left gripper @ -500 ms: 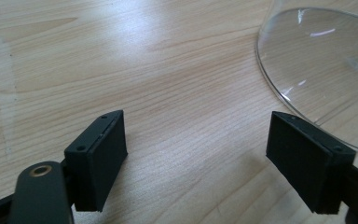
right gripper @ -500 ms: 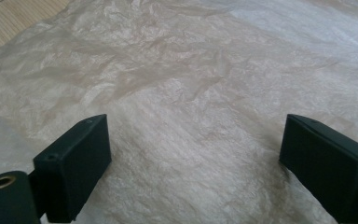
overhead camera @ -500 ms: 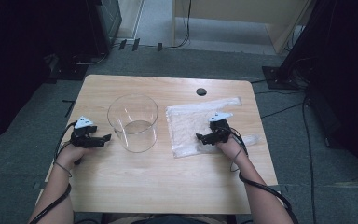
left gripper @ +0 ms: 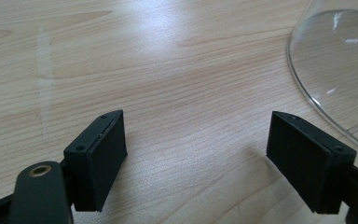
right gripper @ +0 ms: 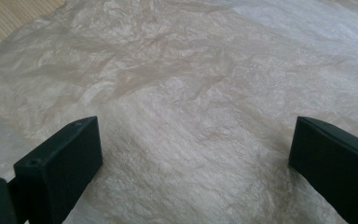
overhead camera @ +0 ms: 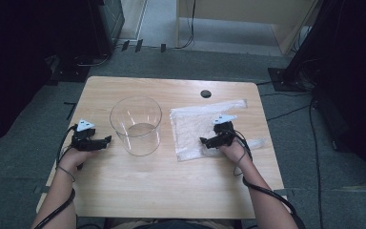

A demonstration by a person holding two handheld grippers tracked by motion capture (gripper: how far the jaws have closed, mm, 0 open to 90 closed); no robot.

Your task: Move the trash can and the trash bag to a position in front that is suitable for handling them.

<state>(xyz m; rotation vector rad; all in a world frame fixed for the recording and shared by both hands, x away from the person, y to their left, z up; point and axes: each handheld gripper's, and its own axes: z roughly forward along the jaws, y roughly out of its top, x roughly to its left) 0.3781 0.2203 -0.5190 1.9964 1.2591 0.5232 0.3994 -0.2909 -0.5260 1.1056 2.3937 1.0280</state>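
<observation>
From the high view, I am resting my left gripper on the wooden table, just left of the clear glass bowl, while my right gripper is sitting on the crinkled plastic bag lying right of the bowl. In the left gripper view, my jaws are standing wide apart over bare wood, gripping nothing, the bowl's rim curving at far right. In the right gripper view, my jaws are gaping over the bag, pinching nothing.
</observation>
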